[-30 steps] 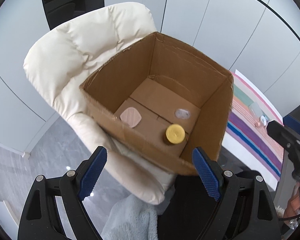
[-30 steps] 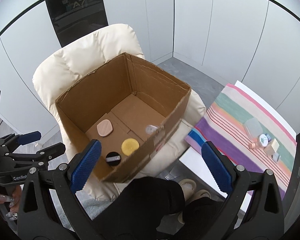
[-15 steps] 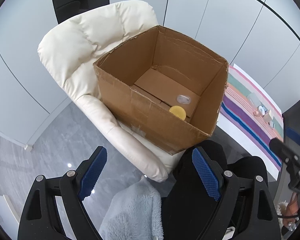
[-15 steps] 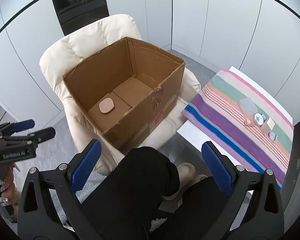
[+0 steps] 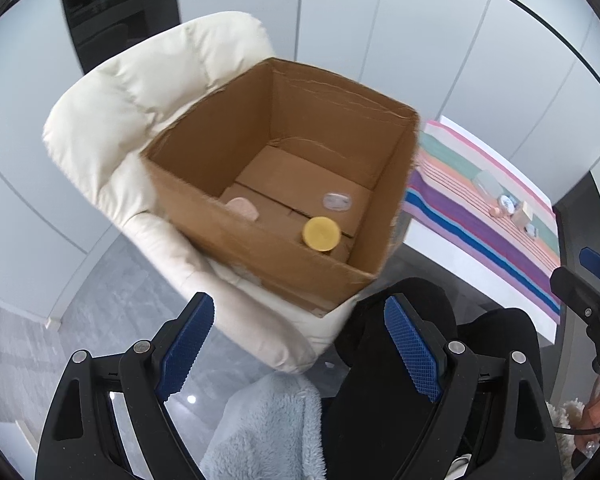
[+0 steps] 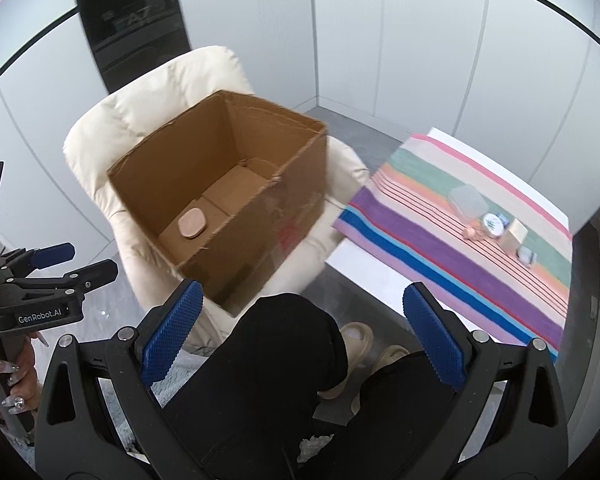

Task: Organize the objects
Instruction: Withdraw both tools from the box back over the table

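Both grippers have pulled back from the box (image 5: 284,184) in the last second: a moment ago they were looking almost straight down into it, and now it sits ahead of and below them on the cream chair (image 5: 112,120), with the person's black-trousered knees filling the space between the fingers. The left gripper (image 5: 300,344) is spread wide with nothing in it, and the right gripper (image 6: 304,334) is the same. I take that to mean a drop into the box is finished and the hands are swinging toward the next item.

Inside the box, ahead of the left gripper, lie a yellow lid (image 5: 321,233), a clear disc (image 5: 337,201) and a pink pad (image 5: 242,208). The remaining things wait on the striped cloth (image 6: 440,248), ahead and to the right of the right gripper: a pale green block (image 6: 466,199), a round tin (image 6: 493,224), a small cube (image 6: 515,236) and a tiny jar (image 6: 527,257).

From the right view the near wall of the box hides the yellow lid and the disc. The box edges are smeared by motion. A small peach thing beside the tin is too small for me to name.
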